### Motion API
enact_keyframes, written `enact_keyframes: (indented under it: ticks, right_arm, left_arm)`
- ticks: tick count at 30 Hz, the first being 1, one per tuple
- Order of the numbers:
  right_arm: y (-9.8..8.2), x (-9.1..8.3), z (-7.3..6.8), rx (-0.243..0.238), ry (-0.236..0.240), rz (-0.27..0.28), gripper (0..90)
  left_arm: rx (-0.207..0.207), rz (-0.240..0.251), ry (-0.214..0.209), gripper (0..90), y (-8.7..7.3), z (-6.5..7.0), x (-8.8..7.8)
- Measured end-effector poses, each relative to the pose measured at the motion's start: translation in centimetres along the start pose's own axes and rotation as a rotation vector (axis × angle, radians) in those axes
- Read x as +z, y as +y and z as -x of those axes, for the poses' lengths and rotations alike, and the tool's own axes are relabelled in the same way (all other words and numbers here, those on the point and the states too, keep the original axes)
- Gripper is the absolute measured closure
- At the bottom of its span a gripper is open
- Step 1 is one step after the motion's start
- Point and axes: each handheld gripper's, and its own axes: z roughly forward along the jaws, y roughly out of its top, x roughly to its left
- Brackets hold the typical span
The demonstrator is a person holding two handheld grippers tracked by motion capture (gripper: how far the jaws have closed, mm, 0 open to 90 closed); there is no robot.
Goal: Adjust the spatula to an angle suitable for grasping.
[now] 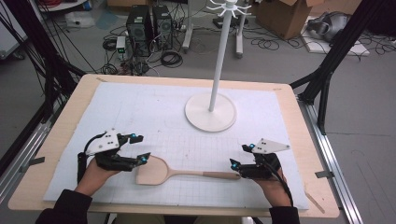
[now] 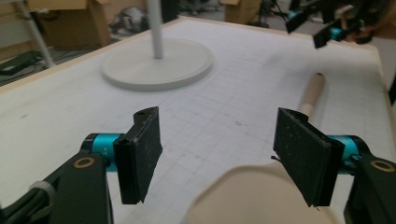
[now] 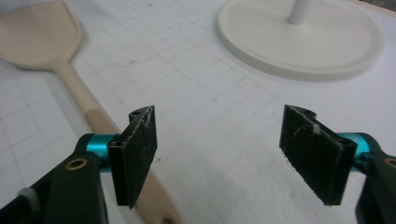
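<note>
A pale wooden spatula lies flat on the white grid mat, blade to the left, handle running right. My left gripper hovers at the blade's left edge with its jaws apart; in the left gripper view the blade sits low between the pads without touching them. My right gripper is open at the handle's end. In the right gripper view the handle passes under the left-hand jaw, and nothing is between the pads.
A white stand with a round base and a tall pole rises at the middle back of the mat. The wooden table edge frames the mat. Boxes, cables and computer towers crowd the floor beyond.
</note>
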Motion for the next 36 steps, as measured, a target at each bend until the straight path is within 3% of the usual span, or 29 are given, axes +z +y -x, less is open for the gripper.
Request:
enact_keyframes:
  ticks: [1, 2, 4, 5, 6, 8, 10, 11, 14, 15, 18, 24, 29, 31, 36]
  right_arm:
    - [-0.4, -0.2, 0.1, 0.010, -0.014, -0.004, 25.8]
    - [-0.7, -0.4, 0.3, 0.012, -0.030, -0.005, 25.1]
    - [-1.0, -0.6, 0.4, 0.017, -0.042, -0.004, 24.3]
    - [-1.5, -0.9, 0.7, 0.030, -0.058, 0.002, 23.6]
    - [-1.5, -0.9, 0.7, 0.030, -0.058, 0.002, 23.6]
    - [-1.8, -1.3, 1.0, 0.045, -0.075, 0.013, 23.0]
    - [-1.9, -1.6, 1.1, 0.056, -0.085, 0.018, 22.8]
    - [-2.0, -1.7, 1.2, 0.056, -0.088, 0.020, 22.7]
    - [-2.0, -1.8, 1.3, 0.063, -0.089, 0.029, 22.6]
    - [-2.0, -2.0, 1.4, 0.064, -0.095, 0.038, 22.6]
    - [-1.9, -2.1, 1.4, 0.064, -0.101, 0.045, 22.6]
    - [-2.0, -2.2, 1.4, 0.064, -0.101, 0.039, 22.6]
    - [-2.2, -2.2, 1.4, 0.067, -0.102, 0.038, 22.6]
    - [-2.2, -2.1, 1.4, 0.063, -0.104, 0.034, 22.8]
    - [-2.4, -2.2, 1.5, 0.069, -0.110, 0.031, 22.8]
  left_arm:
    - [0.000, 0.000, 0.000, 30.7, 0.0, 0.0, 0.0]
    - [0.021, -0.031, -0.051, 30.3, 0.8, 0.6, 1.2]
    - [0.027, -0.045, -0.074, 30.4, 1.2, 0.9, 1.9]
    - [0.045, -0.079, -0.118, 31.1, 1.8, 1.4, 3.2]
    - [0.045, -0.079, -0.118, 31.6, 1.8, 1.4, 3.2]
    - [0.080, -0.147, -0.180, 33.5, 2.7, 2.1, 5.0]
    - [0.084, -0.162, -0.198, 35.7, 3.0, 2.3, 5.5]
    - [0.095, -0.184, -0.240, 36.3, 3.5, 2.7, 6.5]
    - [0.107, -0.214, -0.273, 38.4, 3.8, 3.1, 7.5]
    - [0.119, -0.255, -0.302, 40.6, 3.9, 3.6, 8.6]
    - [0.134, -0.318, -0.337, 43.5, 3.7, 4.5, 10.2]
    - [0.145, -0.405, -0.366, 48.0, 3.2, 5.3, 12.2]
    - [0.161, -0.474, -0.347, 53.0, 2.6, 5.5, 13.4]
    - [0.165, -0.488, -0.328, 55.3, 2.3, 5.7, 13.9]
    - [0.174, -0.513, -0.336, 64.4, 2.0, 5.8, 14.3]
